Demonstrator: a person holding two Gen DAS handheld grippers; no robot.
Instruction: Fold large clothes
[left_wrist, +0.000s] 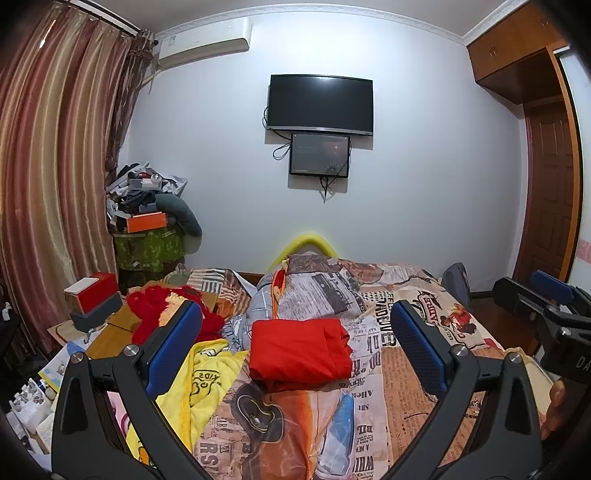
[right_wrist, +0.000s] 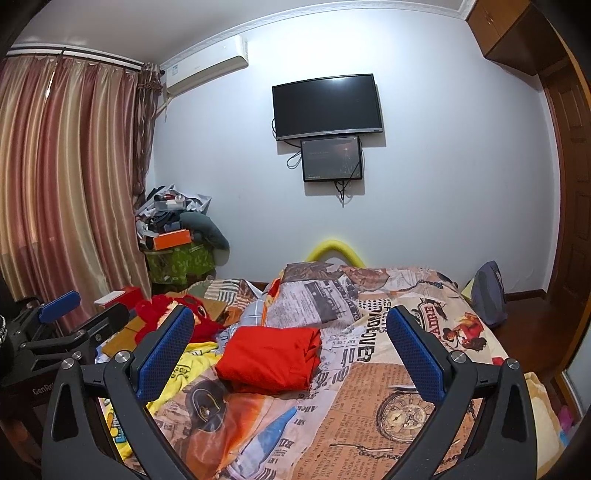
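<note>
Bedroom, white wall at frame centre with a wall-mounted TV (left_wrist: 320, 103) and a smaller monitor (left_wrist: 319, 154) just under it, air conditioner (left_wrist: 203, 44) upper left, striped curtains (left_wrist: 48, 147) down the left edge. Bed fills the lower half, covered by a newspaper-print duvet (left_wrist: 406, 369).

Folded red garment (left_wrist: 299, 350) sits on the duvet at lower centre, a neat rectangle; in the right wrist view it's at (right_wrist: 269, 360), slightly left of centre. Yellow towel (left_wrist: 207, 376) lies just left of it, touching its lower-left side. Fluffy red item (left_wrist: 159, 310) further left, mid-frame, on a wooden surface.

Left gripper (left_wrist: 295, 343): fingers spread wide, nothing between the blue pads, hovering above the red garment, no contact visible. Right gripper (right_wrist: 290, 350): same, fingers wide apart, empty, above the bed. Each shows in the other's view at the frame edge; the right gripper is also at (left_wrist: 543, 299).

Clutter pile (left_wrist: 147, 206) with an orange box in the left corner.
</note>
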